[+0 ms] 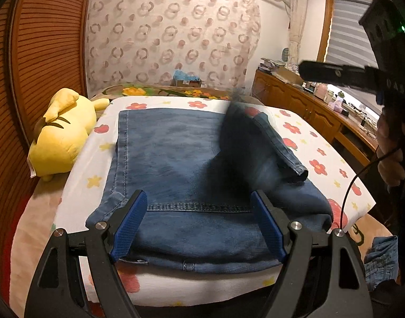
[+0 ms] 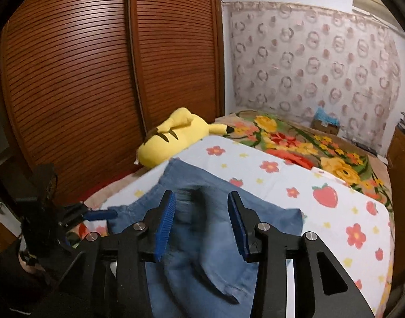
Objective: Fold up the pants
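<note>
Blue jeans point(image 1: 176, 153) lie spread on a white flowered sheet point(image 1: 316, 143) on the bed. One leg end is folded over on the right, and a blurred flap of denim point(image 1: 237, 124) hangs in the air above it. My left gripper point(image 1: 198, 196) is open wide just above the near edge of the jeans, with nothing pinched between its pads. In the right wrist view my right gripper point(image 2: 201, 194) is open, its blue pads apart, and blurred denim point(image 2: 202, 259) lies loose beneath them. One dark finger point(image 1: 321, 73) of that gripper shows high at the right of the left wrist view.
A yellow plush toy point(image 1: 62, 137) lies at the sheet's left edge against a slatted wooden wardrobe point(image 2: 70, 79). A wooden cabinet point(image 1: 308, 111) with clutter runs along the right. More denim point(image 1: 382, 259) lies at the bed's near right. A floral blanket point(image 2: 308, 143) covers the far end.
</note>
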The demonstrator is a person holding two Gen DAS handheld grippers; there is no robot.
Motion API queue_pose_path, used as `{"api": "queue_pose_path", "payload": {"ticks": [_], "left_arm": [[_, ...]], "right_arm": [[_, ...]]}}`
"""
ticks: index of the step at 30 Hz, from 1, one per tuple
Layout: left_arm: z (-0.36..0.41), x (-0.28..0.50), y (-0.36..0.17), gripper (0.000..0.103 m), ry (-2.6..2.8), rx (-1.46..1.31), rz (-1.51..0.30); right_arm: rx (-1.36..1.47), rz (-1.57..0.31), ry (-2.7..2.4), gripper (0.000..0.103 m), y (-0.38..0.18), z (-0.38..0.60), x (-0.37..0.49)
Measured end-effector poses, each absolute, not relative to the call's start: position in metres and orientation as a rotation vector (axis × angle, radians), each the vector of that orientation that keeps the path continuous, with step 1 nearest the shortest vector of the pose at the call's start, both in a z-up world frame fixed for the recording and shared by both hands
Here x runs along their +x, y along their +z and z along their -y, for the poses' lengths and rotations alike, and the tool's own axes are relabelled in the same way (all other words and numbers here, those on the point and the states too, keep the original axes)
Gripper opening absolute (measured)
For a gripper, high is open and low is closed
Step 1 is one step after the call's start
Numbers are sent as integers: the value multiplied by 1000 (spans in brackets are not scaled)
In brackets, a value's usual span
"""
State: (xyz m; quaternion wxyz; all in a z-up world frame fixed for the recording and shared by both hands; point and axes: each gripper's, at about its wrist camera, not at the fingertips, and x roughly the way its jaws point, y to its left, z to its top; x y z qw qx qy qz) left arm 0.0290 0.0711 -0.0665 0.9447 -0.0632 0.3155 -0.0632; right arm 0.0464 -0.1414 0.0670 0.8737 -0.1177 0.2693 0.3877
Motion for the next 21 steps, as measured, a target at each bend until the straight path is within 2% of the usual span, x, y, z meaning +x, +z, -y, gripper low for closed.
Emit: {"api": "queue_pose_path", "payload": {"ticks": [11, 12, 13, 14, 18, 21], "left_arm": [[-77, 41, -73, 81, -127, -87, -654], [-77, 42, -74, 79, -128, -83, -653], [-79, 43, -75, 69, -146, -82, -650], [-80, 44, -76, 65, -161, -87, -651], [-87, 53, -79, 56, -172, -86, -662], [-89, 61, -84, 56, -169, -82, -686]], "right_arm": [[-282, -680, 707, 45, 42, 137, 55], [-283, -696, 702, 45, 40, 136, 56], [-285, -715, 697, 45, 37, 134, 59], [-289, -736, 691, 45, 32, 132, 62], [-297, -795, 696, 45, 18, 123, 69], [-280, -831, 691, 45, 12, 118, 74]]}}
